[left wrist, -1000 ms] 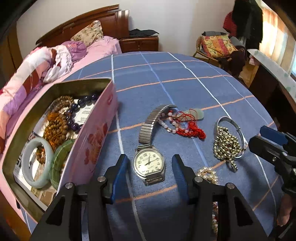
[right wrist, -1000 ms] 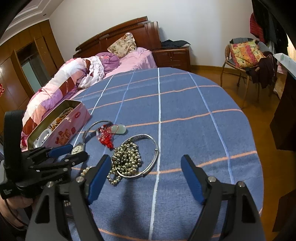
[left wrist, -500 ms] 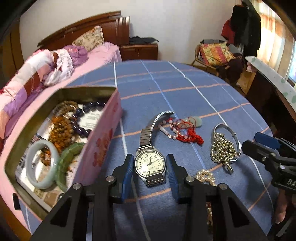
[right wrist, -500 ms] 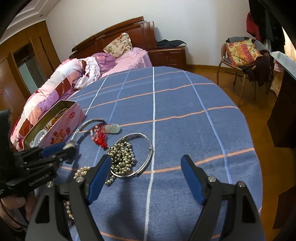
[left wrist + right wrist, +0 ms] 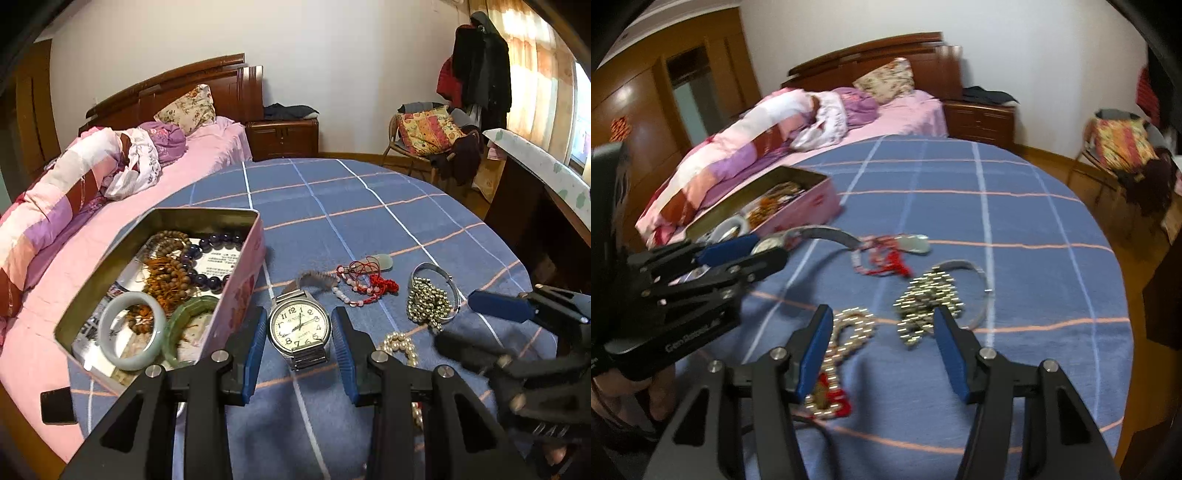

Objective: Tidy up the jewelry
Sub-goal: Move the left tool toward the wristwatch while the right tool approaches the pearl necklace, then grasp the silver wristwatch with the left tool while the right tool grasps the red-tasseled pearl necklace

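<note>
A round table under a blue checked cloth (image 5: 369,206) serves as the sorting surface, standing right beside a bed; loose pieces are spread flat on it, presumably so each can be picked singly. At its left edge sits an open pink tin (image 5: 236,288), lid off and mouth up, the likely home for everything: it already holds wooden and dark purple bead strings plus a pale jade bangle (image 5: 131,341) and a green one lying beside it.

Just right of the tin the left gripper (image 5: 299,345) straddles a silver wristwatch (image 5: 300,326), its blue pads flanking the case on either side. They sit close against it, but whether they have actually closed on it cannot be told; a sliver of cloth seems to show each side. The watch's band (image 5: 827,234) looks lifted in the right wrist view, which suggests a hold, though I judge this uncertain. Taking the rigid case rather than the floppy band makes sense for a short carry into the tin.

The right gripper (image 5: 882,354) hovers spread wide and empty over the cloth, between a pearl strand (image 5: 849,328) with a red tassel and a heap of gold beads (image 5: 929,299) lying inside a silver bangle (image 5: 982,291). Farther back lies a red-corded pendant necklace (image 5: 364,277). It appears to be lining up its next pick
</note>
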The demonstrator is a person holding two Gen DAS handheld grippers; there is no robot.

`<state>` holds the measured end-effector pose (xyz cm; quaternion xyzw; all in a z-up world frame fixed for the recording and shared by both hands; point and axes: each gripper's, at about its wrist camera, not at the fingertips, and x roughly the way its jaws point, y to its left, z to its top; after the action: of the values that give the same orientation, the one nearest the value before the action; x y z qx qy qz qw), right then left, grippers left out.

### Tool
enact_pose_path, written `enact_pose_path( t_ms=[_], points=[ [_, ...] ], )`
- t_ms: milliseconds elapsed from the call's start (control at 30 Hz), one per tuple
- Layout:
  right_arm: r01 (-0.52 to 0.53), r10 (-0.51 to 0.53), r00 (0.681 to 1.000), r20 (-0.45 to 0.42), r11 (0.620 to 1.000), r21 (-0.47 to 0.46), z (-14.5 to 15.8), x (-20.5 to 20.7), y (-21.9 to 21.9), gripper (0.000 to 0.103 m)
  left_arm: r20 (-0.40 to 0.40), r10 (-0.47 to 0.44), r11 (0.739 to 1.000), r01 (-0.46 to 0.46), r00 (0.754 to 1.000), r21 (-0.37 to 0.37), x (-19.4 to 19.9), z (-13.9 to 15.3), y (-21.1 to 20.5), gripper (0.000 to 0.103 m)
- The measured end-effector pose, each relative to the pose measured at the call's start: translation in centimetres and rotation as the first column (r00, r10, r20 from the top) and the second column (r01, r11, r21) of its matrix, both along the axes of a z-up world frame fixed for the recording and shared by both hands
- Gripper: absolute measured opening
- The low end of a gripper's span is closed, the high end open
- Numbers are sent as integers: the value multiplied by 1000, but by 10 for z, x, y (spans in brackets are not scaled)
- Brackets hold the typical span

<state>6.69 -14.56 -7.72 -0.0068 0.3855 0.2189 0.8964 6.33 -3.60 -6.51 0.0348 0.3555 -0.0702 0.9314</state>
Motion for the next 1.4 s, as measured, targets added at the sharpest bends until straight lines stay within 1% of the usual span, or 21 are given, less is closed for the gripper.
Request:
enact_pose_path(
  t_ms=[67, 233, 300, 367, 400, 467, 500, 600, 733, 800, 833, 867, 900, 1033, 1067, 1100, 1133, 1167, 1267, 1400],
  points=[
    [-22, 21, 1000, -11, 1000, -15, -5, -2, 8, 59, 10, 0, 1000, 0, 1000, 0, -3, 2, 2, 37],
    [-56, 51, 996, -71, 996, -64, -23, 3, 27, 53, 9, 2, 1000, -2, 1000, -10, -4, 2, 3, 37],
    [-74, 67, 993, -92, 994, -76, -30, 3, 33, 43, 10, -1, 1000, 1, 1000, -11, -4, 2, 3, 37],
    [-86, 79, 993, -86, 993, -81, -30, 2, 35, 24, 9, -3, 1000, 3, 1000, -14, -5, 1, 4, 37],
    [-90, 84, 993, -85, 994, -63, -29, 1, 34, 17, 10, -2, 1000, 2, 1000, -16, -6, 1, 3, 37],
    [-88, 85, 994, -65, 995, -39, -24, -1, 30, 15, 11, 2, 1000, -2, 1000, -20, -7, 2, 5, 37],
    [-86, 85, 995, -46, 996, -28, -19, -2, 28, 3, 12, 3, 1000, -3, 1000, -22, -7, 3, 6, 37],
    [-70, 70, 998, -8, 998, 4, -6, -5, 20, 6, 16, 8, 1000, -7, 1000, -28, -8, 4, 7, 37],
    [-53, 53, 999, -4, 999, 12, 0, -2, 16, 6, 20, 5, 1000, -4, 1000, -29, -10, 5, 8, 37],
    [-51, 51, 998, -28, 998, 21, -4, 2, 19, 13, 17, 4, 1000, -3, 1000, -29, -9, 5, 7, 37],
    [-48, 49, 998, -40, 999, 25, -6, 4, 21, 20, 17, 4, 1000, -3, 1000, -28, -9, 5, 7, 37],
    [-47, 48, 998, -51, 999, 21, -9, 6, 23, 42, 16, 5, 1000, -5, 1000, -26, -9, 4, 7, 37],
    [-53, 53, 997, -56, 999, 9, -11, 7, 27, 54, 15, 6, 1000, -5, 1000, -27, -9, 4, 7, 37],
    [-73, 68, 994, -84, 996, -57, -22, 11, 39, 52, 11, 10, 1000, -10, 1000, -28, -8, 3, 9, 37],
    [-79, 72, 993, -95, 994, -74, -25, 13, 42, 46, 11, 11, 1000, -11, 1000, -29, -8, 3, 9, 37],
    [-88, 78, 991, -108, 992, -94, -29, 15, 46, 33, 11, 11, 999, -10, 1000, -31, -8, 3, 9, 37],
    [-80, 70, 994, -88, 990, -115, -29, 14, 48, 26, 13, 9, 999, -9, 1000, -32, -9, 4, 10, 37],
    [-79, 70, 994, -85, 990, -116, -28, 13, 47, 17, 15, 9, 999, -8, 1000, -32, -8, 4, 10, 37],
    [-73, 69, 996, -56, 994, -78, -19, 9, 40, 15, 24, 8, 999, -7, 1000, -39, -9, 6, 11, 37],
    [-53, 52, 999, -10, 998, -35, 1, 3, 28, 15, 33, 11, 999, -9, 999, -51, -10, 12, 14, 37]
  ],
)
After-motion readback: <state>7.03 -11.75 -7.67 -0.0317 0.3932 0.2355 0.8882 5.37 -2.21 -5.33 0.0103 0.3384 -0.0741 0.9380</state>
